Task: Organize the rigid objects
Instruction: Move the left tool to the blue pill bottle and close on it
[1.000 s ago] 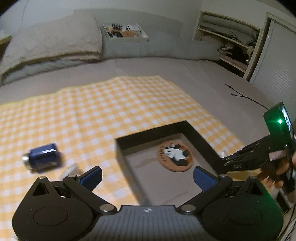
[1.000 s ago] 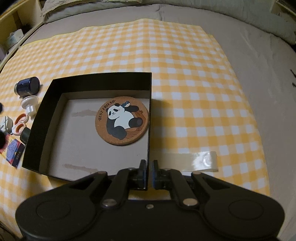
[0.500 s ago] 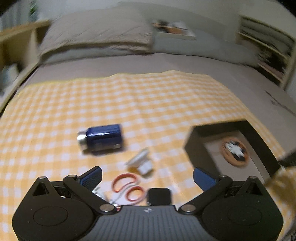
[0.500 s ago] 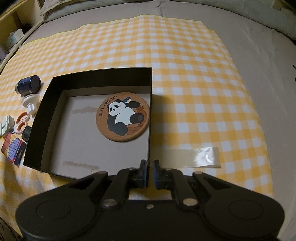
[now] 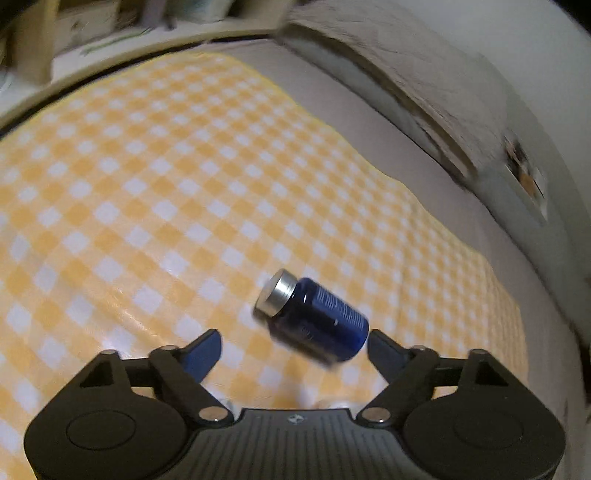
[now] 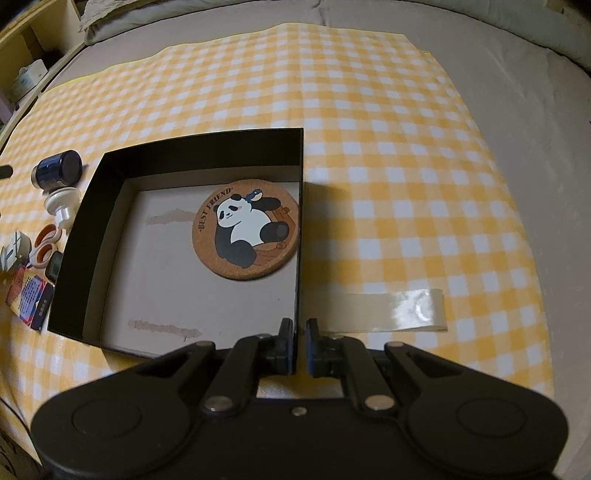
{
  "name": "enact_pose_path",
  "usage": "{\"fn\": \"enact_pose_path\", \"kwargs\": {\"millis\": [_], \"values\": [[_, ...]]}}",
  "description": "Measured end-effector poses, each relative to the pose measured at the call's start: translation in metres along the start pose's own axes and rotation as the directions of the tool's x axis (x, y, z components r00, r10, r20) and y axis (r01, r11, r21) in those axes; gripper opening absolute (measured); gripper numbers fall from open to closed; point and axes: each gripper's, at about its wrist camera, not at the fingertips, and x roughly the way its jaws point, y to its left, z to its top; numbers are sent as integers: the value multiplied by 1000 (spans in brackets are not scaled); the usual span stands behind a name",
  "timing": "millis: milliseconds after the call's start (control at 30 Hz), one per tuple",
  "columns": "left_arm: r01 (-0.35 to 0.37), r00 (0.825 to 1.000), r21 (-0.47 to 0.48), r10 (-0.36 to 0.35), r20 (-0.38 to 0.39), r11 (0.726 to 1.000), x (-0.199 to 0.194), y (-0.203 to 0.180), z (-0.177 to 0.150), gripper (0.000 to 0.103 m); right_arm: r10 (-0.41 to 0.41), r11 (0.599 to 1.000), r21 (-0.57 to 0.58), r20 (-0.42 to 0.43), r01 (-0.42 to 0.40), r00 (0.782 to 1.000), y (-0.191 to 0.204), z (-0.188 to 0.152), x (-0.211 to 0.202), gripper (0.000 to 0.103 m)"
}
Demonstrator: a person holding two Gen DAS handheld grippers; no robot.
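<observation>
A blue bottle (image 5: 317, 321) with a silver cap lies on its side on a yellow and white checked cloth (image 5: 166, 192). The cloth is spread over a grey bed (image 5: 369, 122). A thick grey blanket (image 5: 406, 85) lies folded along the far side of the bed, and a wooden shelf (image 5: 74, 33) stands past the cloth's edge.

The bottle is dark blue and shiny, with pale lines of print round its body. It looks a bit blurry. Its cap points up and to the left in the left wrist view.

The left gripper (image 5: 293, 347) points down at the cloth, with the bottle in the gap between its two blue fingers (image 5: 203, 350). The jaws are wide apart and have just been closing in. They do not squeeze the bottle yet, though its bottom end is very near the right finger.

In the right wrist view, a black box (image 6: 107, 206) sits on the same cloth. A round cork coaster (image 6: 245, 229) with a panda picture lies inside it, by the right wall. The right gripper (image 6: 300, 343) is pinched tight on the thin right wall of the box, near the front corner. A strip of clear tape (image 6: 388, 310) is stuck on the cloth just right of the box. Left of the box lie the bottle (image 6: 57, 171), a white knob (image 6: 62, 205), small orange scissors (image 6: 44, 245) and a red and blue card pack (image 6: 31, 301).
</observation>
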Motion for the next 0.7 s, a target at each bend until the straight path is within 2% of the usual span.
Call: {"fn": "enact_pose_path", "kwargs": {"millis": [167,267,367,433,567,700], "values": [[-13,1000,-166,11,-13,986,16,-4,11,74,1,1000,1,-10,-1,1000,-1,5,7,7],[-22,1000,-213,18,-19,977,30,-10,11,67,3,1000,3,-12,-3,1000,0,7,8,7],[-33,999,-276,29,-18,961,44,-9,10,65,11,1000,7,-12,-11,1000,0,9,10,7],[-48,999,-343,48,-10,938,53,-6,9,65,14,1000,6,-12,-13,1000,0,11,12,7],[-63,996,-485,82,18,872,60,6,5,64,20,1000,7,-16,-20,1000,-2,15,16,7],[-73,992,-548,115,44,833,61,15,8,57,36,999,11,-21,-36,999,-6,16,23,8]]}}
